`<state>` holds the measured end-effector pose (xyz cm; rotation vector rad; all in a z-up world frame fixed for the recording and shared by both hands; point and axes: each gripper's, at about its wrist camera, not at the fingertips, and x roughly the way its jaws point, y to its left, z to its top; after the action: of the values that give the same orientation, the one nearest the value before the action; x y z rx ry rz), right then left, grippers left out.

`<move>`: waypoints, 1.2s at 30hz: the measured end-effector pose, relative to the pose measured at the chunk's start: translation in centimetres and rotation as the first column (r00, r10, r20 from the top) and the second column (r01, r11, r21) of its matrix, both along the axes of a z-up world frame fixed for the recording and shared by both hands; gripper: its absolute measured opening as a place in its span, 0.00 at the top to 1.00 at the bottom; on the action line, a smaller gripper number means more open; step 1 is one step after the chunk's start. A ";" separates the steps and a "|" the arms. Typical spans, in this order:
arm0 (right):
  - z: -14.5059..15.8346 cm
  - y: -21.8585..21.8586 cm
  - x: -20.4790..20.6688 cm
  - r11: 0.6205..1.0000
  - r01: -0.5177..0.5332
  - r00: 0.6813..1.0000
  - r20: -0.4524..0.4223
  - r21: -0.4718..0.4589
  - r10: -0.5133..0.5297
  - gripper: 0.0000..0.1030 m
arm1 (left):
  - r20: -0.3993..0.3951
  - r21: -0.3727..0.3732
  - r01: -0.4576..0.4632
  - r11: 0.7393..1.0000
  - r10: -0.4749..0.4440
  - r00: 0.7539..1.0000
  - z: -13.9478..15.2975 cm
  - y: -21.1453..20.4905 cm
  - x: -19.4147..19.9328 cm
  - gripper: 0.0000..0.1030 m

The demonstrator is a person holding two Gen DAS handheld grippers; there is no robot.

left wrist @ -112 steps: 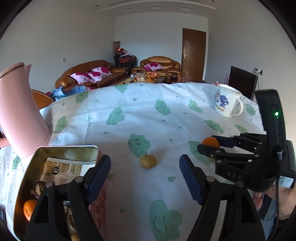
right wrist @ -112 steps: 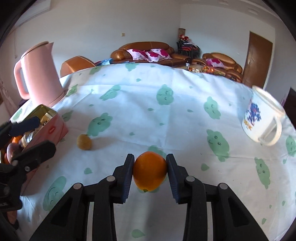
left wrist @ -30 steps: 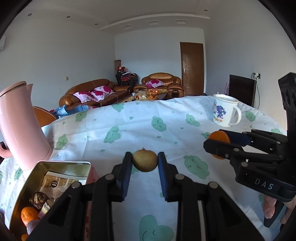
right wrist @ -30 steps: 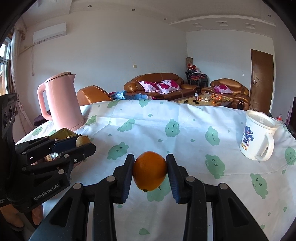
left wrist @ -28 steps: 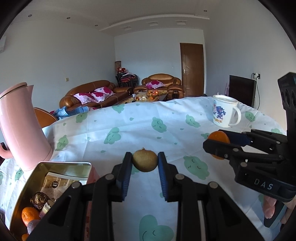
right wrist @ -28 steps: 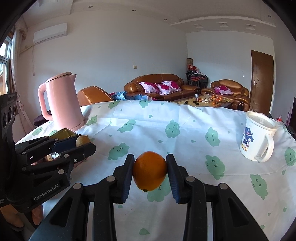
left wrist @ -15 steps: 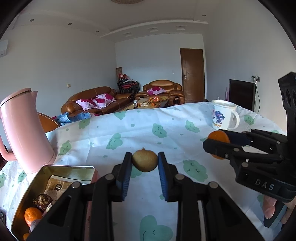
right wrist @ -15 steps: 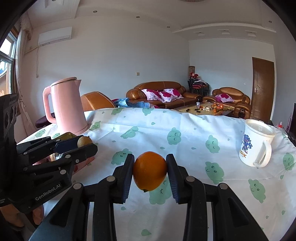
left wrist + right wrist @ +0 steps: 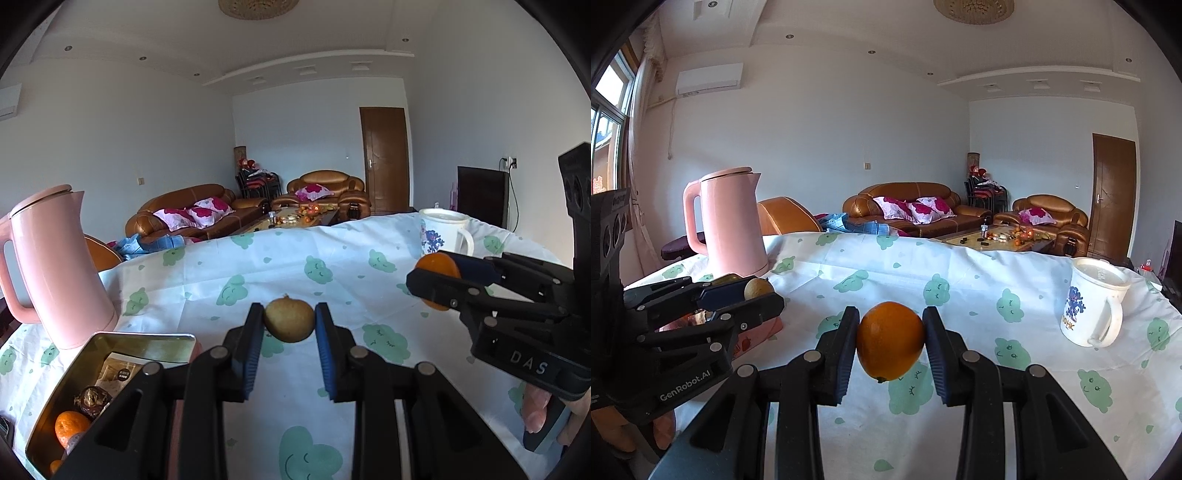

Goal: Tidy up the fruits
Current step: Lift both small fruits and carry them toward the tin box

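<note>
The left gripper is pinching a small yellow-brown fruit above the tablecloth, beside the open tin near the left edge. The right gripper is clamping an orange, seemingly clear of the cloth.

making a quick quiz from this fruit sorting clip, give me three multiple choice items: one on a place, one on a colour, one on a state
1. Where does the open gold metal tin sit?
A. beside the pink electric kettle
B. inside the white printed mug
C. on the sofa

2. What colour is the round fruit in the right gripper?
A. green
B. orange
C. purple

3. What is the left gripper doing?
A. gaping open, nothing in it
B. lying on the tablecloth
C. clamped on a small tan-brown fruit

Answers: 1 A, the tin stands at the kettle's foot; 2 B, its skin is plainly orange; 3 C, both pads press the fruit, clear of the cloth.
</note>
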<state>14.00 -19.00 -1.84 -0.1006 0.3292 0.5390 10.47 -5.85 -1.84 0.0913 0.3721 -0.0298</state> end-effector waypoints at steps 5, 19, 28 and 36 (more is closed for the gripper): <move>0.1 -0.1 -0.2 1.000 -0.001 1.000 0.007 -0.001 0.001 0.64 | 0.020 0.011 0.001 1.000 -0.001 1.000 0.1 -0.1 -0.6 0.72; 0.1 0.6 -1.0 1.000 0.000 1.000 0.016 -0.025 0.001 0.64 | 0.033 0.004 0.003 1.000 -0.003 0.999 0.3 0.3 -1.4 0.72; -0.1 1.6 -1.6 1.000 -0.019 1.000 -0.005 -0.020 0.019 0.64 | 0.029 -0.006 0.002 1.000 -0.002 1.000 0.4 0.9 -1.7 0.72; -0.2 3.3 -2.5 0.998 -0.058 0.998 -0.024 -0.021 0.057 0.64 | 0.027 -0.018 -0.006 1.000 0.007 1.000 0.3 2.0 -2.8 0.72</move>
<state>11.50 -15.74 -2.03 -0.1248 0.3553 0.5939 7.66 -3.87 -1.56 0.0730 0.3454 -0.0254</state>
